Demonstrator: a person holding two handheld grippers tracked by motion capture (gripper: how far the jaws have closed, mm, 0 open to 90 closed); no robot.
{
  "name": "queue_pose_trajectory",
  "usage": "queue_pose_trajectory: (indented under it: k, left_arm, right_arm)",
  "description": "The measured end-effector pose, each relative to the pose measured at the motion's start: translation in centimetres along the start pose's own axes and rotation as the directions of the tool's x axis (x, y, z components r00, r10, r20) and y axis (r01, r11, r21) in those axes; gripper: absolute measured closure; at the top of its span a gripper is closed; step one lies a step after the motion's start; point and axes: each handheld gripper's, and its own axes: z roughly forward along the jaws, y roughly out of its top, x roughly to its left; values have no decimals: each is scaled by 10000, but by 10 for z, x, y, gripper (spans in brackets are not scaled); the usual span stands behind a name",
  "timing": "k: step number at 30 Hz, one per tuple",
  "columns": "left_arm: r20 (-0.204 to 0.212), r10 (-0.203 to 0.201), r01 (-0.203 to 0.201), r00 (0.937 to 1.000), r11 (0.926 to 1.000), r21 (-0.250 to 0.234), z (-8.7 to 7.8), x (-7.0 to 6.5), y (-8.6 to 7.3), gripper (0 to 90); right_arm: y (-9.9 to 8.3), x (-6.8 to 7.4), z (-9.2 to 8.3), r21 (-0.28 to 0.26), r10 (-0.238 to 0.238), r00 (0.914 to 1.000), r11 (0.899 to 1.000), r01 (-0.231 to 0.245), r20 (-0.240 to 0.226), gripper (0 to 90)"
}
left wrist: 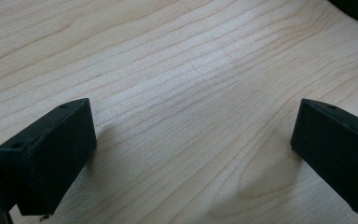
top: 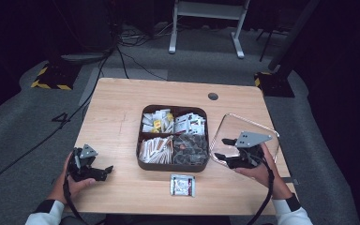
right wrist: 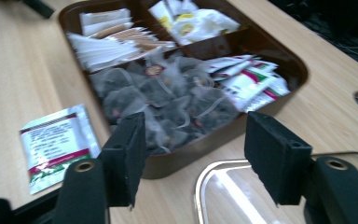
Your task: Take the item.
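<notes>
Wooden table (top: pixel 117 117) has bare room around the left gripper (top: pixel 104 171); the right gripper (top: pixel 221 148) gapes, holding nothing, beside the brown box (top: pixel 172 165) edge.

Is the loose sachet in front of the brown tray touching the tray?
Apart. In the high view bare table shows between the sachet and the tray.

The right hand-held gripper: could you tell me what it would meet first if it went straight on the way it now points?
Probably the near wall of the brown tray. The right hand-held gripper stands open with nothing between its jaws, aimed at the compartment of dark mesh tea bags. If it passes above the rim, it would meet those bags first; depth is unclear.
</notes>
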Motion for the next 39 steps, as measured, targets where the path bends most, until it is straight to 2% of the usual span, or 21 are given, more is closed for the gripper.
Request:
queue_pose_trajectory:
  k: [4, 7, 11, 12, 16, 17, 20, 21, 22, 24, 25, 26, 27, 28, 29, 30, 31, 33, 36, 37, 39]
  left_arm:
    - [3, -6, 6, 10000, 10000, -3, 0, 0, 0, 2]
    - [4, -5, 5, 10000, 10000, -1, 0, 0, 0, 2]
    - [3, -5, 5, 10000, 10000, -2, 0, 0, 0, 2]
    - [3, -2, 2, 10000, 10000, 0, 0, 0, 0, 2]
    - [4, -4, 4, 10000, 10000, -1, 0, 0, 0, 2]
    - [4, -10, 10, 10000, 10000, -5, 0, 0, 0, 2]
    - [5, -2, 2, 10000, 10000, 1, 0, 0, 0, 2]
    - [5, -2, 2, 10000, 10000, 1, 0, 0, 0, 2]
    - [4, -8, 8, 10000, 10000, -3, 0, 0, 0, 2]
    - [2, -1, 1, 10000, 10000, 1, 0, 0, 0, 2]
    - [4, -8, 8, 10000, 10000, -3, 0, 0, 0, 2]
    - [6, -5, 5, 10000, 10000, -1, 0, 0, 0, 2]
    - [6, -5, 5, 10000, 10000, -1, 0, 0, 0, 2]
    - [2, -6, 6, 10000, 10000, -4, 0, 0, 0, 2]
    - [2, -6, 6, 10000, 10000, -4, 0, 0, 0, 2]
    - [2, -1, 1, 10000, 10000, -1, 0, 0, 0, 2]
    - [2, -1, 1, 10000, 10000, -1, 0, 0, 0, 2]
    - [4, -5, 5, 10000, 10000, -2, 0, 0, 0, 2]
    - [4, -4, 4, 10000, 10000, 0, 0, 0, 0, 2]
    - [4, -5, 5, 10000, 10000, 0, 0, 0, 0, 2]
    - [2, 0, 0, 10000, 10000, -3, 0, 0, 0, 2]
  right_arm:
    - [-2, -14, -5, -93, 425, 9988, 9991, -422, 263, 340]
    - [-2, -17, -6, 64, 298, 9983, 9995, -302, 503, 325]
    - [-5, -28, -7, 36, 650, 9953, 9978, -654, 714, 300]
    - [-8, -35, -7, 44, 892, 9931, 9959, -898, 762, 300]
    - [-16, -45, -7, 184, 1111, 9887, 9934, -1135, 1009, 300]
    - [-23, -52, -6, 390, 1231, 9842, 9909, -1290, 1270, 300]
    - [-34, -64, -5, 528, 1655, 9761, 9833, -1743, 1408, 305]
    - [-34, -64, -5, 528, 1655, 9761, 9833, -1743, 1408, 305]
    - [-41, -72, -5, 641, 1924, 9701, 9770, -2035, 1479, 305]
    - [-49, -80, -3, 795, 2121, 9621, 9704, -2281, 1716, 308]
    - [-49, -80, -3, 795, 2121, 9621, 9704, -2281, 1716, 308]
    - [-56, -88, -3, 872, 2444, 9530, 9609, -2628, 1791, 308]
    - [-56, -88, -3, 872, 2444, 9530, 9609, -2628, 1791, 308]
    - [-62, -95, -3, 927, 2532, 9443, 9564, -2771, 2102, 314]
    - [-62, -95, -3, 927, 2532, 9443, 9564, -2771, 2102, 314]
    - [-69, -100, -2, 1035, 2605, 9384, 9516, -2893, 2271, 322]
    - [-69, -100, -2, 1035, 2605, 9384, 9516, -2893, 2271, 322]
    - [-79, -108, 2, 1324, 2764, 9323, 9408, -3121, 2335, 332]
    - [-84, -111, 5, 1578, 2662, 9300, 9371, -3113, 2536, 342]
    - [-90, -115, 8, 1628, 2819, 9256, 9306, -3279, 2527, 351]
    - [-92, -116, 9, 1638, 2851, 9249, 9293, -3310, 2517, 357]
